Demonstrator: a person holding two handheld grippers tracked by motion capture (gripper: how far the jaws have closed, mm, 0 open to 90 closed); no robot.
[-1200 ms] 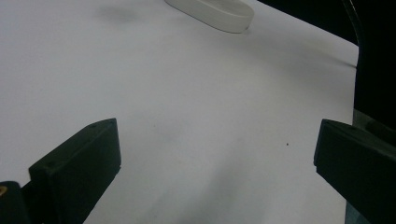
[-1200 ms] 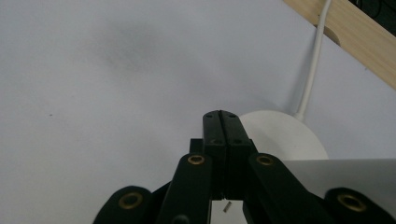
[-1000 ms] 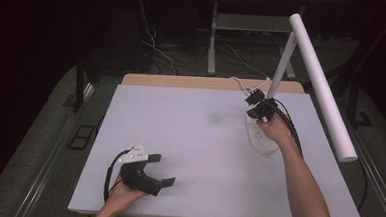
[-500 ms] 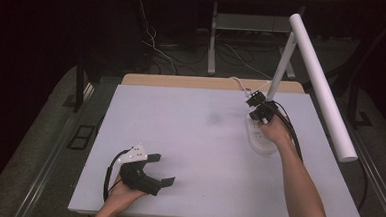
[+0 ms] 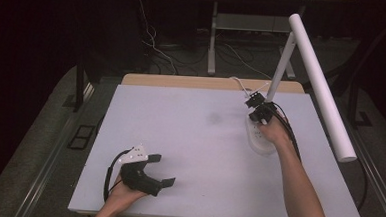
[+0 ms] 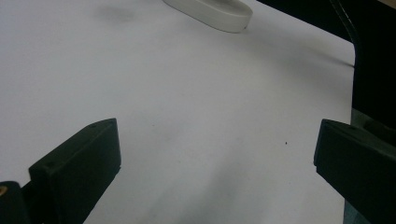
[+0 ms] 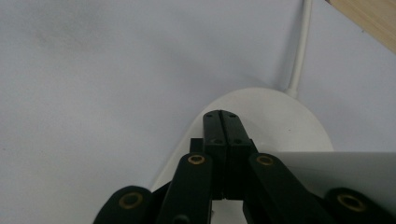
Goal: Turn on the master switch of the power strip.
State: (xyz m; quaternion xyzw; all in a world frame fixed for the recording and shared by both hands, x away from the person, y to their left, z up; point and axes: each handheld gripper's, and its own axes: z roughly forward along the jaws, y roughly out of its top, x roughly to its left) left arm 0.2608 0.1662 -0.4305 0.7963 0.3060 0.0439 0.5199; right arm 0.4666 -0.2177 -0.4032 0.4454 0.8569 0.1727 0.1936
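A white desk lamp stands at the table's far right: an oval base (image 5: 261,143), a slanted stem (image 5: 279,73) and a long tube head (image 5: 322,90). My right gripper (image 5: 257,108) is shut with nothing between its jaws, its tips low over the far end of the base (image 7: 285,121) beside the stem's foot. In the right gripper view the closed tips (image 7: 222,119) point down at the base; whether they touch it I cannot tell. My left gripper (image 5: 163,170) rests open at the table's near left, over bare tabletop (image 6: 217,158). The lamp base (image 6: 210,9) lies far beyond it.
The lamp's white cable (image 7: 301,46) runs from the base toward the wooden far edge (image 5: 207,82). The lamp head overhangs the right edge of the white tabletop (image 5: 204,139). Dark floor, cables and a stand's legs (image 5: 213,44) lie behind the table.
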